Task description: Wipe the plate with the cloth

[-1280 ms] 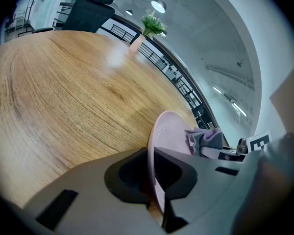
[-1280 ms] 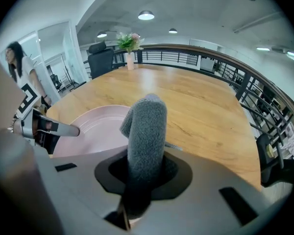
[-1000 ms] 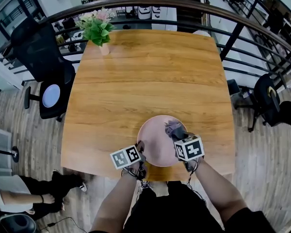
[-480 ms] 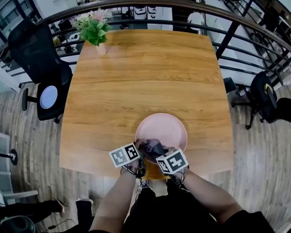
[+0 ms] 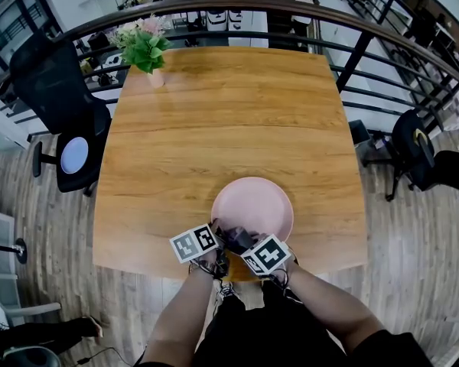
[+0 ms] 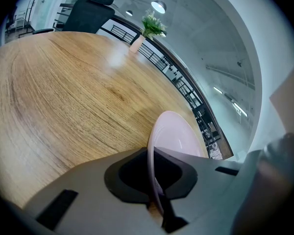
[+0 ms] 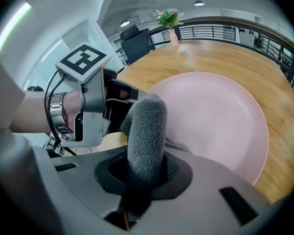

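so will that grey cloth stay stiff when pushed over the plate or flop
Probably floppy: the cloth looks fuzzy and bunches into a roll where the right gripper pinches it. Likely light too, so it should bend and drag over the smooth pink plate rather than scrape.

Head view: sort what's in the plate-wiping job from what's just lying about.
In the job: round pink plate, rim clamped by the left gripper; grey fuzzy cloth, held in the right gripper.
Lying about: green potted plant with pink flowers; black office chair; dark metal railing.
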A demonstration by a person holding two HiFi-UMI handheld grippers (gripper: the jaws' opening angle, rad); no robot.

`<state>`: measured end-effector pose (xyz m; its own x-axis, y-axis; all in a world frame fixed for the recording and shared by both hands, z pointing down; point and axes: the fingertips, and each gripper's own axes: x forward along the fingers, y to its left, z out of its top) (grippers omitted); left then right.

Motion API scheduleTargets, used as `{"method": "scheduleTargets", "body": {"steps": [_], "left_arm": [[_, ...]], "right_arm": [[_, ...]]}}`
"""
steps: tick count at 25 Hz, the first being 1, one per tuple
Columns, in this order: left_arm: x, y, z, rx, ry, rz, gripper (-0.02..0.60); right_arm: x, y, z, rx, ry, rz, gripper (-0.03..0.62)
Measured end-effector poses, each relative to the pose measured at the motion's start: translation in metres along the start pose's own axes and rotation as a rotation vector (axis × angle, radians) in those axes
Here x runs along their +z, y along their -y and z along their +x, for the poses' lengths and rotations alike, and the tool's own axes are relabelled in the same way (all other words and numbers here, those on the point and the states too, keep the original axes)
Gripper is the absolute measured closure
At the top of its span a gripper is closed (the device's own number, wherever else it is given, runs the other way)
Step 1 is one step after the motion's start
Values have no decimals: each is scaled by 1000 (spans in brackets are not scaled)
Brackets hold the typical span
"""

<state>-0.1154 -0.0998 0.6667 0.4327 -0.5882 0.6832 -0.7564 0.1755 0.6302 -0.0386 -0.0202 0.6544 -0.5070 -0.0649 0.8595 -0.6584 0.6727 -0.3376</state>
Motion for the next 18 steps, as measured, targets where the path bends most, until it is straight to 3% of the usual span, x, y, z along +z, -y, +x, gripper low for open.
{"method": "scheduleTargets", "body": {"steps": [18], "left_arm": [[0,0,0,-3,-3,-3,545]], "right_arm": [[-25,86,-28,-186,-144,-138,522]]}}
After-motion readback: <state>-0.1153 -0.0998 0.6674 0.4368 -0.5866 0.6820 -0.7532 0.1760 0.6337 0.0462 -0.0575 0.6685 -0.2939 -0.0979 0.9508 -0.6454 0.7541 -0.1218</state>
